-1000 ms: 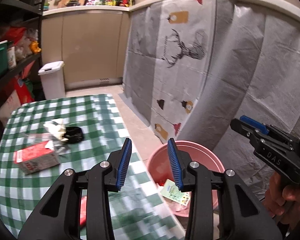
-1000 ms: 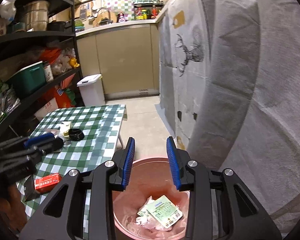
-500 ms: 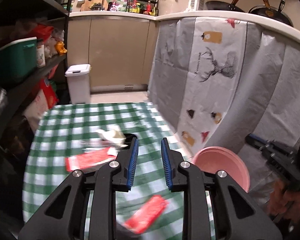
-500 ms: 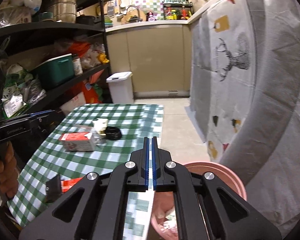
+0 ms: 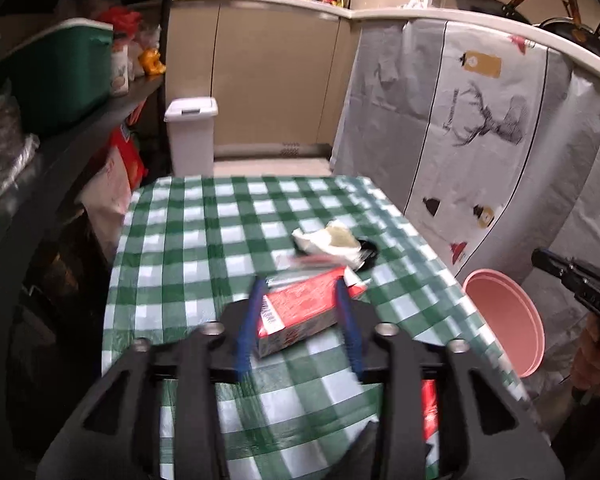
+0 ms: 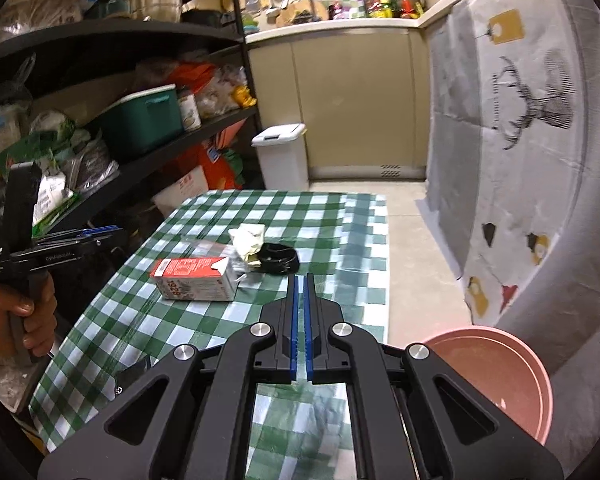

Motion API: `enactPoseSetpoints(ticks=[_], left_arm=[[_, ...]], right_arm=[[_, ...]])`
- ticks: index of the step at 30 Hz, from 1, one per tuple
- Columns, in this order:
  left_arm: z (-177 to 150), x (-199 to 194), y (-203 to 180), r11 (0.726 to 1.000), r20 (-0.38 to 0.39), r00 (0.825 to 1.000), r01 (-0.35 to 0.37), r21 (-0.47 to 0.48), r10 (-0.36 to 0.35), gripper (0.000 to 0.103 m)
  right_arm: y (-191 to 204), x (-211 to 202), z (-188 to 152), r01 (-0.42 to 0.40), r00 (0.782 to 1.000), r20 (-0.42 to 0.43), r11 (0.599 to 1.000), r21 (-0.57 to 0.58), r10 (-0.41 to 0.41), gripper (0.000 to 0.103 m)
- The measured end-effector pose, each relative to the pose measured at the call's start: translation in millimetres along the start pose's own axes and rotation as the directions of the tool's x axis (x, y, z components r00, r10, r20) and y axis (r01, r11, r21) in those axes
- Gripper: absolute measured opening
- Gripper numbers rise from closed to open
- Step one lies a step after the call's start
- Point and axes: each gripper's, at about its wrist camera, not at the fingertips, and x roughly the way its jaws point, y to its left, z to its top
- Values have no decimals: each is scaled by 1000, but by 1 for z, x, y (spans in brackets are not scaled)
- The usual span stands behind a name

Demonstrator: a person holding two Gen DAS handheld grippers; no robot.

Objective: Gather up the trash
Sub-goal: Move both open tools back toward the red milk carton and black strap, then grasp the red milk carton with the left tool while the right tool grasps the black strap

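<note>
Left wrist view, left gripper opening, red carton between its jaws, right gripper closed, empty.

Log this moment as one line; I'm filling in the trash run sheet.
left gripper: opening, framing red carton, no contact | right gripper: shut, empty | pink bin: beside table

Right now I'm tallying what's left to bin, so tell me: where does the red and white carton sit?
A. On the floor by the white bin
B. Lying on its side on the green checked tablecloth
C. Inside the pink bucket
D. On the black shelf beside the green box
B: the red and white carton lies on its side on the green checked tablecloth, near the crumpled paper, well apart from the pink bucket.
</note>
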Motion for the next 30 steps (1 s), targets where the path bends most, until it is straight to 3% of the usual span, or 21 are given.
enactPoseSetpoints(ticks=[6, 13, 23, 30], left_arm=[[-12, 26, 9, 999, -37, 999, -35, 19, 36, 54], [-21, 55, 18, 999, -89, 996, -22, 47, 26, 85], [-29, 92, 20, 994, -161, 987, 26, 106, -9, 85], [-28, 111, 15, 987, -184, 983, 46, 153, -18, 85]], right_arm=[[5, 29, 3, -25, 999, -27, 1000, -12, 24, 5], [6, 67, 11, -57, 997, -55, 998, -10, 56, 5], [0, 154, 27, -115, 980, -162, 993, 27, 118, 5], [0, 209, 30, -118, 957, -262, 992, 35, 124, 13]])
